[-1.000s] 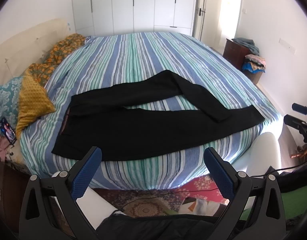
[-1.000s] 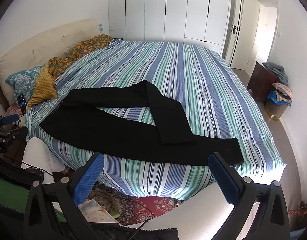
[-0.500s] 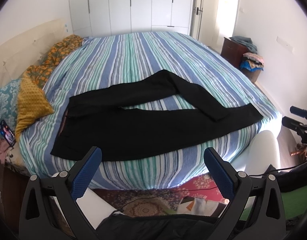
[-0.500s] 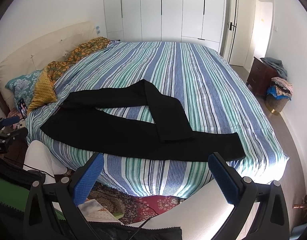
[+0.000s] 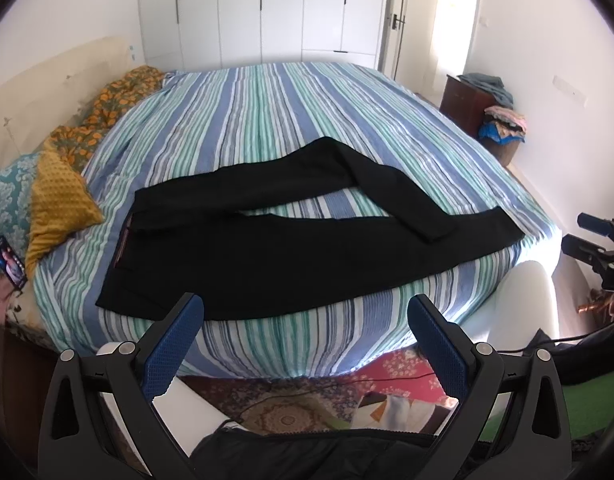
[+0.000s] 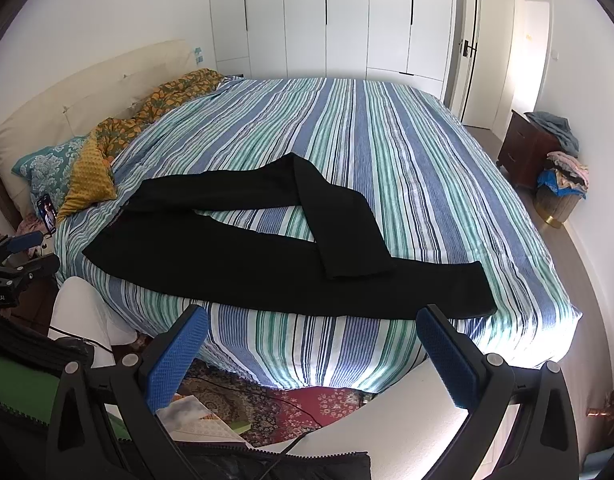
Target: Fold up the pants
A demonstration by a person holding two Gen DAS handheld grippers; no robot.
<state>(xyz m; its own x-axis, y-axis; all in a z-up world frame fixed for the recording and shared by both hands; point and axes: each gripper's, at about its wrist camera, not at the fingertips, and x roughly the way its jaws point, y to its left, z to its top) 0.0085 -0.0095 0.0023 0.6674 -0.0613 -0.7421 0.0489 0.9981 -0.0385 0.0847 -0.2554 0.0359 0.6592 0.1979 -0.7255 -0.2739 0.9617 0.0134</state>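
On the side of the left gripper (image 6: 11,276), seen from the right wrist camera, there is small white writing that looks like "Robot.AI". The start of it is cut off. No other words can be read.

The black pants (image 5: 291,240) lie flat near the close edge of the striped bed (image 5: 267,120). The waist is on the left, by the yellow pillow (image 5: 55,204). One leg runs straight to the right. The other leg bends and its end lies on top of the straight leg.

The left gripper (image 5: 307,320) is wide open and holds nothing. The right gripper (image 6: 313,332) is wide open too, with nothing between its blue pads (image 6: 175,360). Both are held in front of the bed and touch nothing.

Since a moment ago, both cameras have tipped down a little and come a bit closer. The pants have not moved.
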